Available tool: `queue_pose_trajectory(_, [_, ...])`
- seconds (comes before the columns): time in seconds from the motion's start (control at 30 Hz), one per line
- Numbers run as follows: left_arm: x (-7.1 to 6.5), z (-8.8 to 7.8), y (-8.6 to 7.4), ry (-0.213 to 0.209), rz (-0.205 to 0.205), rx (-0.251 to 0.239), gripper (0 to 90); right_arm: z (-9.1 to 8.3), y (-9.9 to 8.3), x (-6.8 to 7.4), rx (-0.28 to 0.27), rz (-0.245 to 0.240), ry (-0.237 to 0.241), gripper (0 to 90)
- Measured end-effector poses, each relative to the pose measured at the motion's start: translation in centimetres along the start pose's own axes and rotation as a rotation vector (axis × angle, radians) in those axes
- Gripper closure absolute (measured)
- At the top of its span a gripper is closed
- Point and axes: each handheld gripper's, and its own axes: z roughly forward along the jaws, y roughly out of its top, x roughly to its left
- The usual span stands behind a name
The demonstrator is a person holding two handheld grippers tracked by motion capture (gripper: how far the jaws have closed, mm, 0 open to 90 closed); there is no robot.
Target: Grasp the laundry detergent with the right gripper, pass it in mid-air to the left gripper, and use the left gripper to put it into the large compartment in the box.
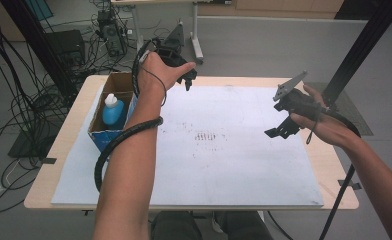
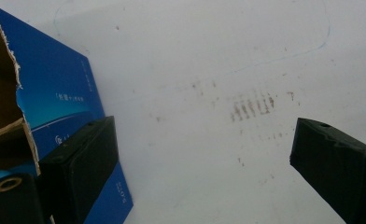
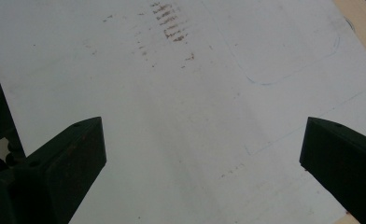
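Note:
My left gripper [image 1: 187, 80] hovers over the far edge of the white sheet [image 1: 234, 165], just right of a cardboard box [image 1: 118, 80]. In the left gripper view its jaws [image 2: 204, 128] stand wide open with bare sheet between them, and the box's blue side [image 2: 55, 102] lies beside the left jaw. A blue bottle with a white cap [image 1: 113, 111] stands inside the box. My right gripper [image 1: 283, 127] is held above the sheet's right part, tilted down. Its jaws [image 3: 204, 123] are open too, with nothing between them.
Brown smudges [image 1: 209, 136] mark the middle of the sheet, which covers a wooden table [image 1: 341, 170]. Cables and equipment [image 1: 109, 30] lie on the floor beyond the far left. A black frame post [image 1: 359, 45] rises at the right rear.

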Motion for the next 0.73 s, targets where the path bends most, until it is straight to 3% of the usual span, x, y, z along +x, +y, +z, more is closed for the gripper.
queue_pose_trajectory(0.73, [0.83, 0.51, -0.38, -0.002, -0.02, 0.007, 8.2, 0.22, 0.23, 0.06, 0.0, -0.001, 0.002, 0.3])
